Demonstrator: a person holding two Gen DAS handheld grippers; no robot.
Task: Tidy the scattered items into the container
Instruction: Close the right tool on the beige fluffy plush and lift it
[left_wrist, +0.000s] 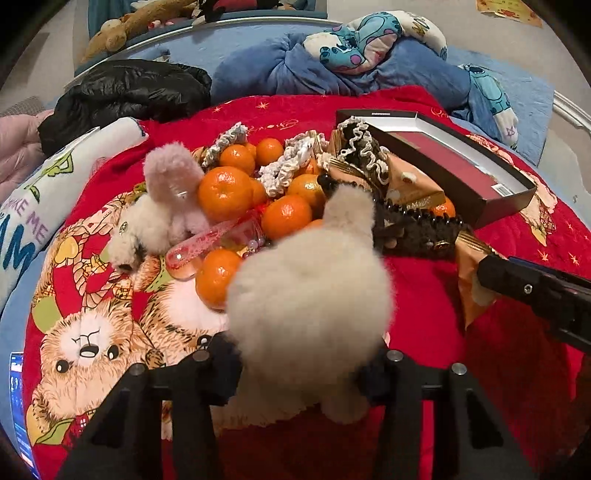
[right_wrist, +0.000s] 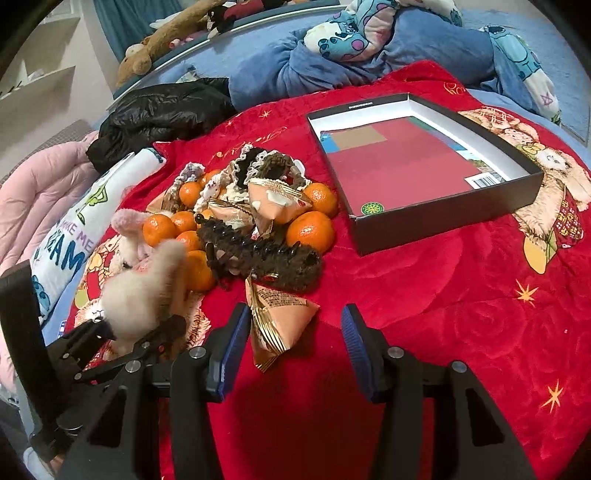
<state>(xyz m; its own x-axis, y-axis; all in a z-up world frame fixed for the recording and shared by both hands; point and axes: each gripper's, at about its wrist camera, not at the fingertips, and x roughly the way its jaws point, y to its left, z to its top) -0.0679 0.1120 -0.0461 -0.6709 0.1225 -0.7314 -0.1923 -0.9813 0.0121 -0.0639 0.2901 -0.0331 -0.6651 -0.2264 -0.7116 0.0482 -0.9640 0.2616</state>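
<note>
My left gripper (left_wrist: 301, 369) is shut on a cream fluffy plush toy (left_wrist: 310, 295) and holds it just above the red blanket; the left gripper also shows in the right wrist view (right_wrist: 144, 328) with the cream plush toy (right_wrist: 140, 291). My right gripper (right_wrist: 293, 343) is open, its jaws on either side of an orange snack packet (right_wrist: 277, 317). Behind lies a pile of mandarins (right_wrist: 310, 230), a brown hair claw (right_wrist: 266, 258), scrunchies (right_wrist: 258, 162) and more packets. The open dark box (right_wrist: 443, 218) stands at the right, holding only a red card.
A pink plush (left_wrist: 170, 177) and a clear pink tube (left_wrist: 207, 243) lie at the pile's left. A black jacket (right_wrist: 162, 110), blue bedding (right_wrist: 369, 55) and a printed pillow (right_wrist: 74, 236) ring the red blanket (right_wrist: 443, 332).
</note>
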